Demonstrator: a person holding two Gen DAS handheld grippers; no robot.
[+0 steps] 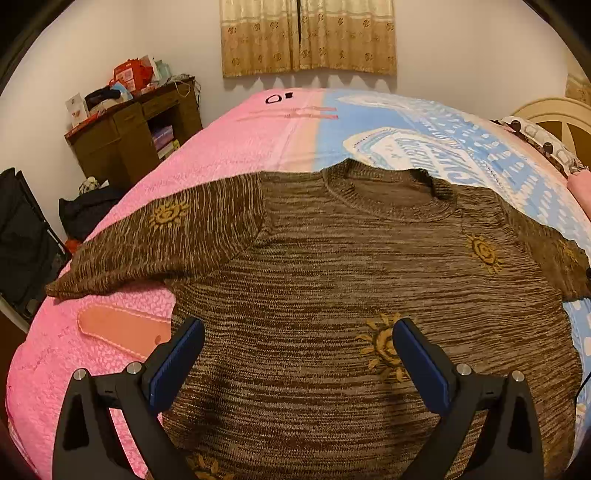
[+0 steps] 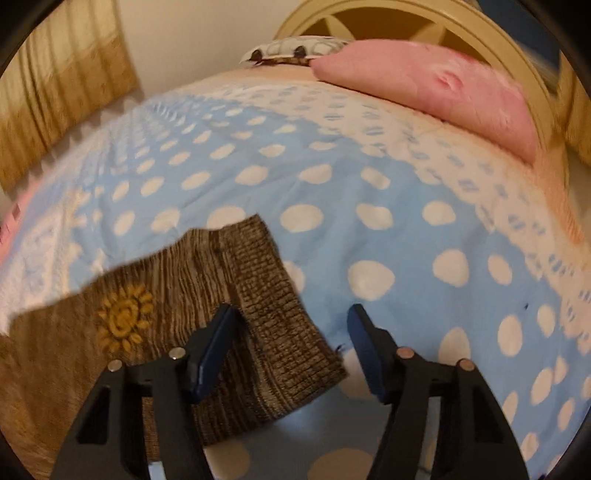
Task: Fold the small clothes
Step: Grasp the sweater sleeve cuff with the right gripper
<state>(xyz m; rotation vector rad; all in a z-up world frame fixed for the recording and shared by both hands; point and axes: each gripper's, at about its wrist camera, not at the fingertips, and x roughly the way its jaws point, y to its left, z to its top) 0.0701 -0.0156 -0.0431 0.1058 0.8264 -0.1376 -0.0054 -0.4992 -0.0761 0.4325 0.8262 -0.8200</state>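
Looking down my left claw, I see the brown knitted sweater spread flat on the bed, front up, its round collar at the far end. My two fingers are spread wide and hold nothing; the left finger pad sits over the sweater's left side edge, and the right pad is over the body beside a yellow sun design. The left sleeve lies stretched out over the pink half of the bedspread, and the other sleeve reaches toward the blue half. Whether the pads touch the knit I cannot tell.

My right claw is also spread wide with nothing between the pads. It hovers at the end of the right sleeve, whose ribbed cuff lies flat on the blue bedspread with white dots. The left pad is over the sleeve where the cuff begins; the right pad is over bare bedspread just past the cuff. This view is somewhat blurred.

Beyond lie a pink pillow against the cream headboard, and in the left view tan curtains and a cluttered wooden desk.
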